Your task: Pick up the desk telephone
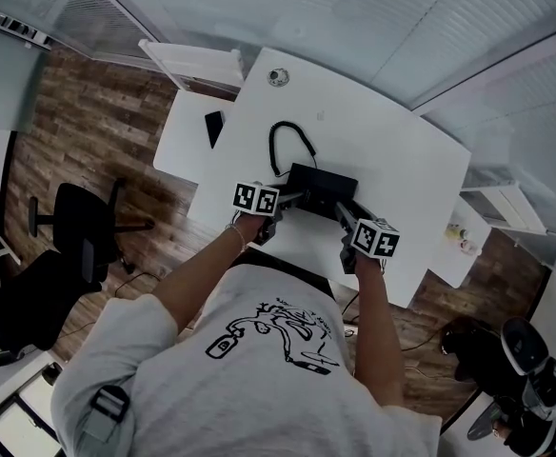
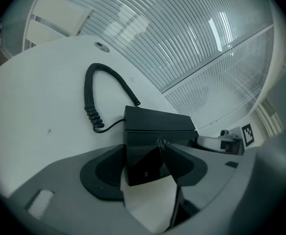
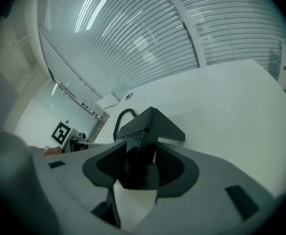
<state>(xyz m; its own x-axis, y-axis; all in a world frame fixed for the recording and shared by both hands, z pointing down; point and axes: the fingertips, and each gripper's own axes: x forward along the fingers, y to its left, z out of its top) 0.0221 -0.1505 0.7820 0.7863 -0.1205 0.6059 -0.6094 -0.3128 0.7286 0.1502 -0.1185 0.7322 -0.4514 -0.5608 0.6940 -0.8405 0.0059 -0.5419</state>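
Left gripper [image 2: 148, 168] jaws stand spread around the left end of the desk telephone [image 1: 322, 181]. Right gripper [image 3: 138, 168] pads appear to clamp its right end. The telephone rests on the desk [image 1: 402, 160]. Lifting on this uneven grip could tilt or drop it.

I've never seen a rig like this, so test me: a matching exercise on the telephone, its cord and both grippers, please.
1 desk telephone
2 coiled cord
3 left gripper
4 right gripper

a looped behind the telephone
b at the telephone's right end
c between both grippers
d at the telephone's left end

Pairs: 1-c, 2-a, 3-d, 4-b
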